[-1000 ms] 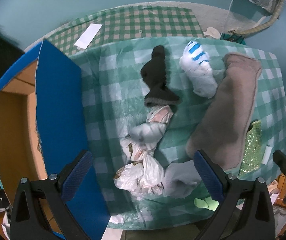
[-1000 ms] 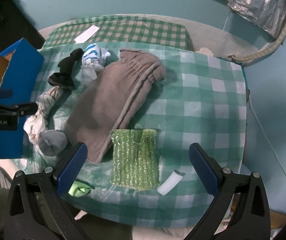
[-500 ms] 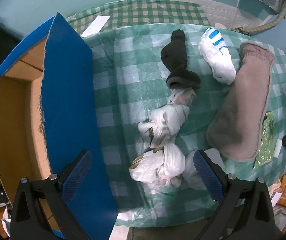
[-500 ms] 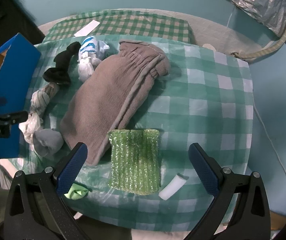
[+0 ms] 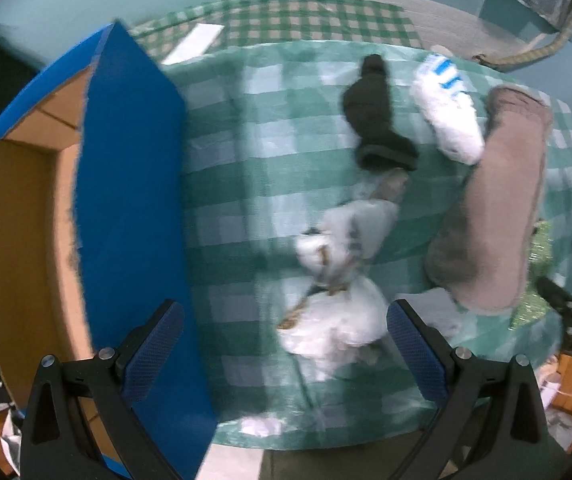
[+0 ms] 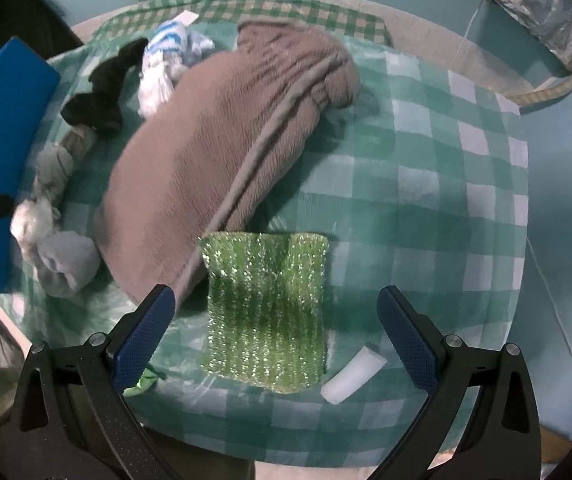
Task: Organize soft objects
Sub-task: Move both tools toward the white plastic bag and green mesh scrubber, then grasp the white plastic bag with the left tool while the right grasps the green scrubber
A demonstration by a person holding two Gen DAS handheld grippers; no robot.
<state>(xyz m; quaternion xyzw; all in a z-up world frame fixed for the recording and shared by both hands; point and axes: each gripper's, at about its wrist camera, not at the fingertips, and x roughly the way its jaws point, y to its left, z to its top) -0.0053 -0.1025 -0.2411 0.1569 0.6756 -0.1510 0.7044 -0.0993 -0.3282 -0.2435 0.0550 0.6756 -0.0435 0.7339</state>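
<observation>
Hovering agape, left tongs (image 5: 284,338) above white bundle (image 5: 336,320); right tongs (image 6: 272,322) above green cloth (image 6: 266,312).

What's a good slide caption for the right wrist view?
Open right gripper above a sparkly green cloth, beside a folded brown towel.

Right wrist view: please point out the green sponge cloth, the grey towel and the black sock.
green sponge cloth (image 6: 266,312), right wrist view, middle of its knitted face
grey towel (image 6: 214,160), right wrist view, middle of the fold
black sock (image 6: 102,92), right wrist view, its middle
</observation>
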